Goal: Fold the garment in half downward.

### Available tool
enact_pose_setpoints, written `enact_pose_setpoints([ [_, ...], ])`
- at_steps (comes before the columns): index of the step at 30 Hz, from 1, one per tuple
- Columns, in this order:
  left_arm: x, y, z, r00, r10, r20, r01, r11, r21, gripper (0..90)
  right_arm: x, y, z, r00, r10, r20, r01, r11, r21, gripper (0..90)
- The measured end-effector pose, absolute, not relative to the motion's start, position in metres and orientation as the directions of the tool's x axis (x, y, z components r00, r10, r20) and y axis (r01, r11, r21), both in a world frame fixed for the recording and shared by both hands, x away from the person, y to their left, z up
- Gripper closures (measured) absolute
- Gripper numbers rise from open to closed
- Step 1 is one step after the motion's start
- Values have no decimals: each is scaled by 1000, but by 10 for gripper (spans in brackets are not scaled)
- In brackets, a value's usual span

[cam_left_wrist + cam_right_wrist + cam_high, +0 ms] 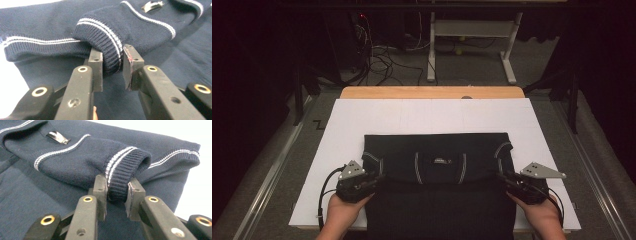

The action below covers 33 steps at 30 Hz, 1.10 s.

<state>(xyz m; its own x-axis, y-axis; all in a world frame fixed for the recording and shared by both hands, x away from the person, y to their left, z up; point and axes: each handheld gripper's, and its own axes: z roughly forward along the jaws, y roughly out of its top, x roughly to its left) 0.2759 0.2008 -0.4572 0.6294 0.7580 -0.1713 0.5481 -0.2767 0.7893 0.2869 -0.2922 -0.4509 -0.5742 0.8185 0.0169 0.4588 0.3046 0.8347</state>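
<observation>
High view showed the left gripper (379, 177) and right gripper (502, 176) each clamped on a ribbed cuff (navy, white-striped) of the sweater (437, 190).

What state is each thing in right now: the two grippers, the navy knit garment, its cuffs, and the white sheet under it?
Left gripper: shut on left ribbed cuff.
Right gripper: shut on right ribbed cuff.
Navy knit garment with white stripes: lying flat, partly folded, near edge hanging past the table front.
White sheet: flat on the wooden table.
</observation>
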Motion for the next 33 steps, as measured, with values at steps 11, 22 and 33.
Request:
enact_pose_setpoints([
  [11, 262, 205, -465, 627, 755, -191, 589, -299, 751, 687, 268, -295, -454, -592, 805, 18, 471, 328, 819, 744],
  [22, 258, 204, -475, 599, 775, -202, 639, -310, 704, 678, 256, -294, -466, -602, 798, 25, 507, 358, 784, 726],
  [33, 262, 206, -467, 578, 792, -199, 589, -235, 773, 309, 262, -298, -463, -576, 815, 65, 489, 280, 826, 368],
])
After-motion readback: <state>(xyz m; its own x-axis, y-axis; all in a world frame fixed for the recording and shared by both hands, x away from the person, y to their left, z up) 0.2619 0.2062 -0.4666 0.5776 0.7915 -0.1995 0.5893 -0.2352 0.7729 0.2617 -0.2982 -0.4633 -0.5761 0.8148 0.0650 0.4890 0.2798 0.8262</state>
